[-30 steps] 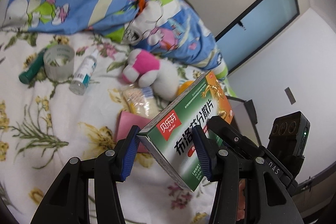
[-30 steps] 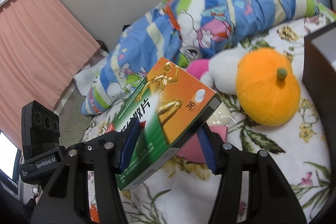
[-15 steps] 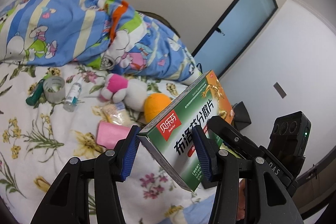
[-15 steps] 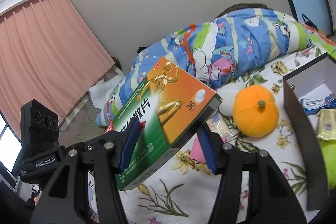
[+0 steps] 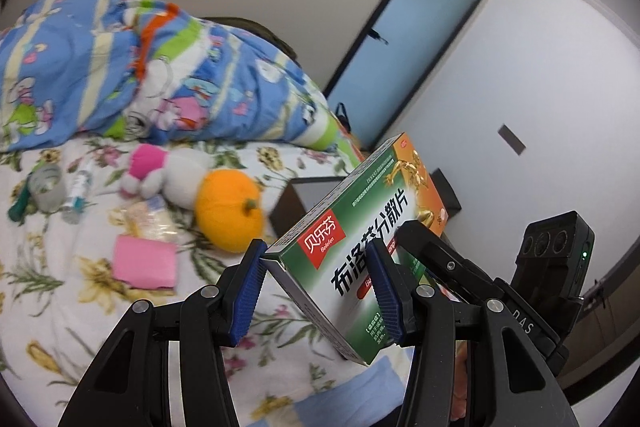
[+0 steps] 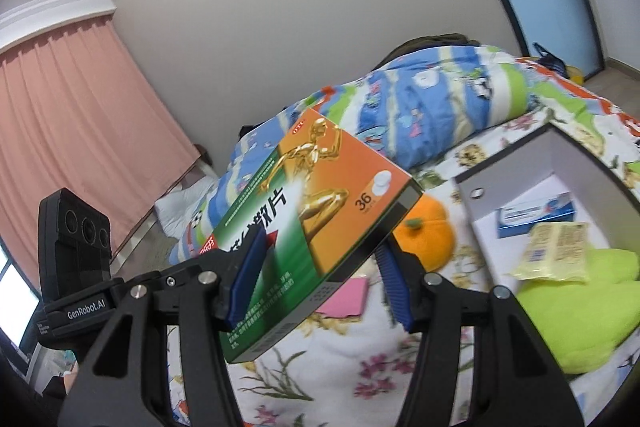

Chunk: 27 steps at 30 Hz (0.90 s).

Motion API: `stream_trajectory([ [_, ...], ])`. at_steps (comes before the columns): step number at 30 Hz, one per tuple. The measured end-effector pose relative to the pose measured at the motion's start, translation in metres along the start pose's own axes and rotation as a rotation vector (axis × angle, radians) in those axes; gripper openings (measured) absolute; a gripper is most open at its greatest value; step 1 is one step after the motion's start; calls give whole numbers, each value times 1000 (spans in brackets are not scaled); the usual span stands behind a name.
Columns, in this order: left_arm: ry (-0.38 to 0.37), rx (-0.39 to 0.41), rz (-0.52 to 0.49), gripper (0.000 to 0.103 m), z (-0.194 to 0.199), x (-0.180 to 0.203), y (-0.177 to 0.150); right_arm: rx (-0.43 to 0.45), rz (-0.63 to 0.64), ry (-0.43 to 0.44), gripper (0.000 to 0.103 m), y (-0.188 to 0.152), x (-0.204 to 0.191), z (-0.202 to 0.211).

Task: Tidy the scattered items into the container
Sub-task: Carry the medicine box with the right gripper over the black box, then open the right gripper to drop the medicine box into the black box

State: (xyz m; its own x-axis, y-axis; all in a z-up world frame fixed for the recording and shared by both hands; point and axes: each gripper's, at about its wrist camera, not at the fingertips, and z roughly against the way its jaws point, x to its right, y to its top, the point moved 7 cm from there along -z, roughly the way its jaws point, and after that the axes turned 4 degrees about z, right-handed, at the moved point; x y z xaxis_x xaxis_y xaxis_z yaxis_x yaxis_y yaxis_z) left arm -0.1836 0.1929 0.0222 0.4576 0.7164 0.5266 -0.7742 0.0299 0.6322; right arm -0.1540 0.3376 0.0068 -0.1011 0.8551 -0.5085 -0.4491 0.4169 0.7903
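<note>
Both my tongs, L (image 5: 320,291) & R (image 6: 320,279), pinch the med box (image 5: 360,235) held tilted in air above bed (image 5: 48,291), near container (image 6: 516,167).

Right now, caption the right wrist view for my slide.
Both grippers hold the green-orange cardboard medicine box above the floral bedsheet, beside the open container.

Container (image 5: 298,197): largely hidden behind medicine box (image 5: 360,239); interior unseen from left wrist. In right wrist view, its right side cut off by frame edge. Far-left small bottle (image 5: 78,193) and cup (image 5: 48,187): blurred, labels unreadable. Blue carton (image 6: 534,215) in container: print illegible.
</note>
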Motion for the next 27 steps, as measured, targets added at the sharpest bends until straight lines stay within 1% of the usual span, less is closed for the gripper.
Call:
stream_trajectory([
  [7, -34, -101, -26, 52, -86, 36, -6, -4, -69, -79, 56, 8, 80, 10],
  [13, -42, -195, -46, 52, -171, 54, -9, -32, -153, -151, 56, 12, 160, -1],
  [17, -42, -241, -33, 52, -219, 51, -8, -67, -189, -187, 56, 15, 203, -20],
  [20, -36, -269, -18, 52, -248, 44, -7, -101, -213, -205, 56, 16, 228, -36],
  [23, -20, -286, -19, 52, -269, 35, -5, -142, -256, -199, 57, 13, 246, -54],
  [27, -3, -300, -19, 52, -287, 23, -4, -191, -287, -206, 58, 8, 260, -73],
])
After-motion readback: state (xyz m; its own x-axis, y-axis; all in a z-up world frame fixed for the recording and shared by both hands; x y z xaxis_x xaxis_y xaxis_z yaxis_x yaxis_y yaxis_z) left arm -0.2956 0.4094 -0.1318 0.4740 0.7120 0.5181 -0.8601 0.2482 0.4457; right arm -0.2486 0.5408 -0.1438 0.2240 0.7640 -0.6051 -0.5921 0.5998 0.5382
